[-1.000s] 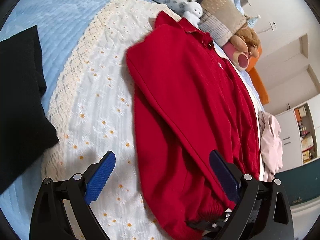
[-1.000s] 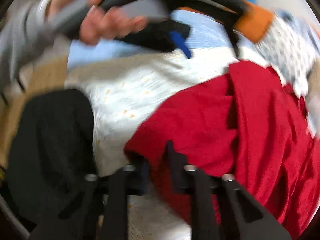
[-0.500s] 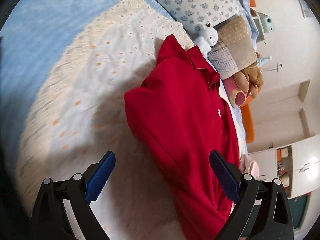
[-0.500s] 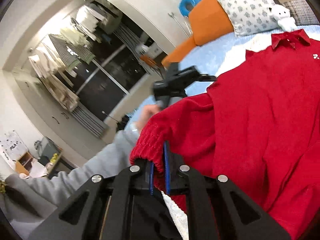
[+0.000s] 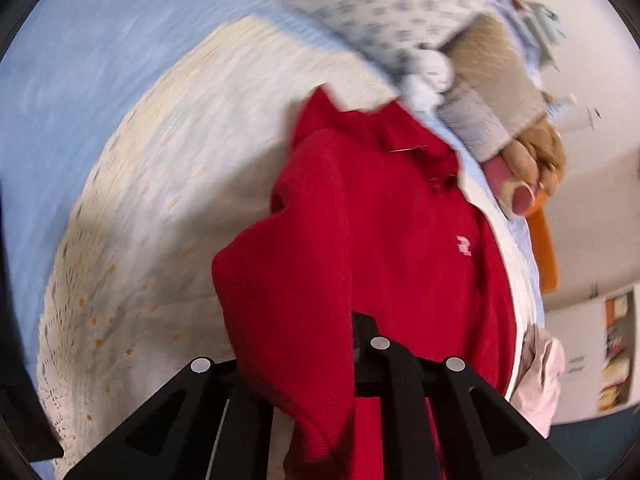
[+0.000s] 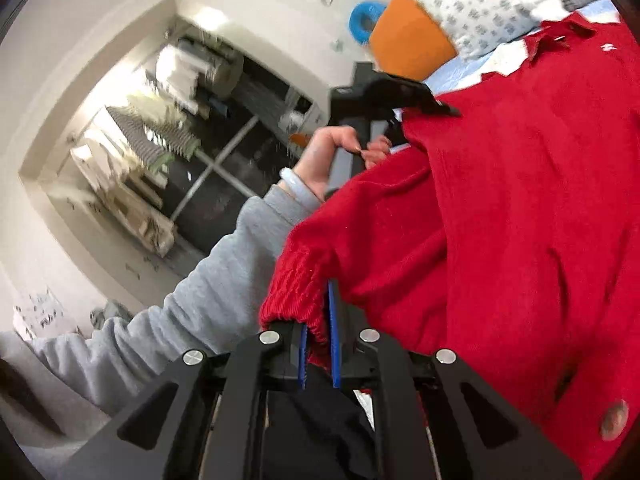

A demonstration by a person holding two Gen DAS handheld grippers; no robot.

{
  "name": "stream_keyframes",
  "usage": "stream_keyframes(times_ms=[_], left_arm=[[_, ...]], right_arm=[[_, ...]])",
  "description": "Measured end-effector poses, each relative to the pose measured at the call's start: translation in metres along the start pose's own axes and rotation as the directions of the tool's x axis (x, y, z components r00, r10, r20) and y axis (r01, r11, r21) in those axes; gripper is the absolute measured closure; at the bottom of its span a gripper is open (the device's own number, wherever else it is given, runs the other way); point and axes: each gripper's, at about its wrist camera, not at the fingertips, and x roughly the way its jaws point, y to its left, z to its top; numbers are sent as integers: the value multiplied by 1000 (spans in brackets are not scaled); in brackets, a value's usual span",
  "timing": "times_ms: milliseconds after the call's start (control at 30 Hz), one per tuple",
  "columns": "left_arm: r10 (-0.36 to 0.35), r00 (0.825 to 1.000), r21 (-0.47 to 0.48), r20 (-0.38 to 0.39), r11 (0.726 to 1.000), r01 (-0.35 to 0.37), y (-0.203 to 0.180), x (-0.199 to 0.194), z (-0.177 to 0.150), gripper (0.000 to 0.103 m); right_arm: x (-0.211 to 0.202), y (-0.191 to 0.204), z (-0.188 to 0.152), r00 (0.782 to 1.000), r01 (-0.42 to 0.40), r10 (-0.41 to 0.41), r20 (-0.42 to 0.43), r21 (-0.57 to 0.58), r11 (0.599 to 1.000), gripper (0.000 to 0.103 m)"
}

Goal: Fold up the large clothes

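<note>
- A red polo shirt (image 5: 384, 248) lies on a bed, spread over a cream lace blanket (image 5: 168, 208) with small orange flowers, and part of it is lifted off the blanket.
- The left claw (image 5: 320, 360) is closed on a fold of the red shirt, and the cloth drapes over its black fingers.
- The right claw (image 6: 318, 344) is clamped on the ribbed hem of the shirt, which bunches between its blue pads (image 6: 333, 332).
- In the right wrist view, a hand (image 6: 332, 156) with a pale bracelet and a grey sleeve (image 6: 200, 296) holds the left tool's handle beside the shirt's raised edge.
- The shirt's collar (image 5: 400, 136) points toward a patterned pillow (image 5: 384, 12) at the head of the bed.
- A small white plush toy (image 5: 430, 76) sits just beside the collar, touching the pillow.
- A brown teddy bear (image 5: 540, 152) lies near the collar, on the far side from the blanket.
- A pale pink garment (image 5: 540, 380) hangs at the bed's edge, beyond the shirt.
- A light blue bedspread (image 5: 100, 80) shows past the blanket.
</note>
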Motion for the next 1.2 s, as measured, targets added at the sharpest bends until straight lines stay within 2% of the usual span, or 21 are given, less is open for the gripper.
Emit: stream_keyframes(times_ms=[67, 133, 200, 333, 433, 533, 567, 667, 733, 767, 800, 833, 867, 933, 967, 1033, 1100, 1200], left_arm=[[10, 1000, 74, 3, 997, -11, -41, -3, 6, 89], [67, 998, 159, 10, 985, -68, -82, 1, 7, 89], [142, 990, 248, 17, 958, -142, -126, 14, 4, 89], [279, 960, 426, -11, 870, -248, -200, 71, -21, 88], [340, 940, 494, -26, 822, -284, -218, 108, -45, 87], [434, 901, 560, -3, 747, -358, -217, 148, -68, 82], [444, 896, 564, -4, 741, -364, -213, 155, -73, 78], [435, 899, 564, 45, 732, -383, -204, 159, -83, 75], [435, 898, 571, 71, 720, -394, -206, 158, -87, 72], [435, 898, 574, 71, 718, -394, -206, 156, -88, 62], [418, 907, 575, 51, 730, -369, -206, 154, -88, 49], [379, 925, 573, 9, 756, -316, -205, 149, -88, 16], [331, 943, 562, -22, 784, -262, -204, 139, -88, 10], [293, 956, 565, -3, 790, -240, -209, 112, -95, 10], [273, 962, 566, 3, 793, -226, -209, 99, -97, 10], [186, 982, 552, -9, 820, -150, -205, 59, -106, 10], [138, 990, 545, -22, 832, -104, -195, 29, -122, 10], [75, 996, 552, -37, 833, -42, -169, -11, -162, 10]], right_arm=[[-14, 0, -3, 999, 1, -2, 54, 14, 1000, 94], [-29, -2, -9, 994, 0, -4, 108, 41, 999, 94], [-41, -9, -17, 988, -4, -9, 153, 90, 996, 94], [-50, -26, -33, 981, -33, -3, 193, 182, 983, 94], [-55, -37, -42, 979, -31, -16, 206, 224, 974, 94], [-62, -46, -50, 978, 14, -65, 200, 246, 969, 94], [-64, -48, -52, 977, 27, -79, 199, 252, 967, 94], [-70, -55, -61, 972, 95, -145, 183, 258, 962, 92], [-70, -54, -66, 972, 155, -192, 139, 236, 959, 91], [-70, -51, -69, 966, 198, -229, 124, 222, 955, 89], [-71, -45, -71, 963, 229, -252, 97, 199, 953, 86], [-77, -40, -71, 959, 253, -269, 84, 170, 953, 75], [-82, -32, -72, 952, 280, -293, 84, 137, 950, 60], [-97, -9, -71, 935, 333, -338, 110, 66, 941, 44], [-106, 3, -67, 930, 341, -342, 132, 30, 940, 43], [-118, 19, -57, 926, 347, -340, 162, -12, 938, 43], [-127, 29, -43, 922, 348, -333, 199, -47, 936, 43], [-134, 34, -11, 890, 408, -373, 262, -90, 909, 44]])
